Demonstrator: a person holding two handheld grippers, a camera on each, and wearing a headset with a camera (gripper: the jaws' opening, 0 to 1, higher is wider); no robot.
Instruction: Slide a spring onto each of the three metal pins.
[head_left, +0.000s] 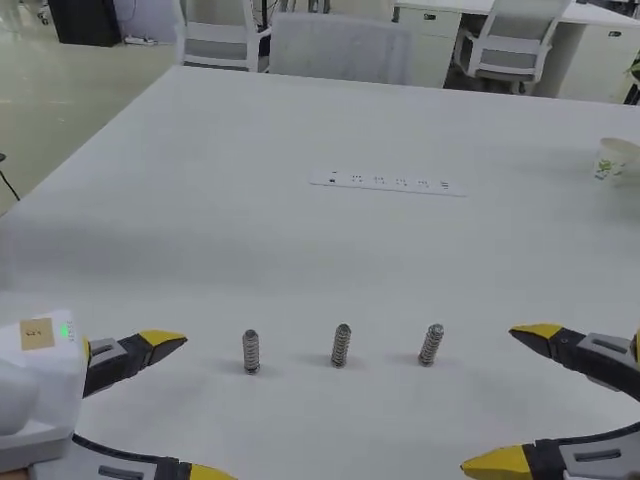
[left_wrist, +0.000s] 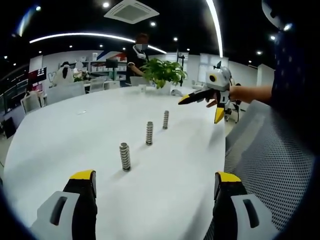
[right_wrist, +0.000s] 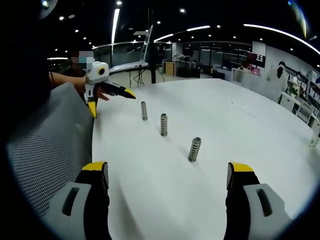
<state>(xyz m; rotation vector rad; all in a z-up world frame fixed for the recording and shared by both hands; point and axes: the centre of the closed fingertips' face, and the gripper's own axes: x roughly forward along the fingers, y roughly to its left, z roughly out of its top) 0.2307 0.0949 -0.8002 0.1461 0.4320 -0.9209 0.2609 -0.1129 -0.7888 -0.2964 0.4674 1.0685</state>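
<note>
yellow tips mark both claws, and both are spread wide with nothing between them. the left claw (head_left: 200, 405) hovers low at the near left of the white surface (head_left: 300, 250), and the right claw (head_left: 492, 398) mirrors it at the near right. each sits well apart from the nearest spring, probably so the person can look the row over without knocking anything.

between the claws, three springs stand in a straight row across the surface: the left spring (head_left: 251, 352), the middle spring (head_left: 341, 345) and the right spring (head_left: 431, 344). they are evenly spaced and do not touch. the first two stand upright and the right one leans slightly. a loose spring would likely lie on its side, so standing like this suggests each one sits around a pin. the pins themselves are hidden inside the coils and too small to make out. in the left gripper view the row runs away from the open jaws toward the right claw, and the right gripper view shows the same row from the other end.

judging from this, all three pins seem to carry a spring and the task looks finished or nearly so.

farther back, a flat power strip (head_left: 385, 182) is set in the surface. a paper cup (head_left: 615, 160) stands at the far right edge. both are well away from the row.
</note>
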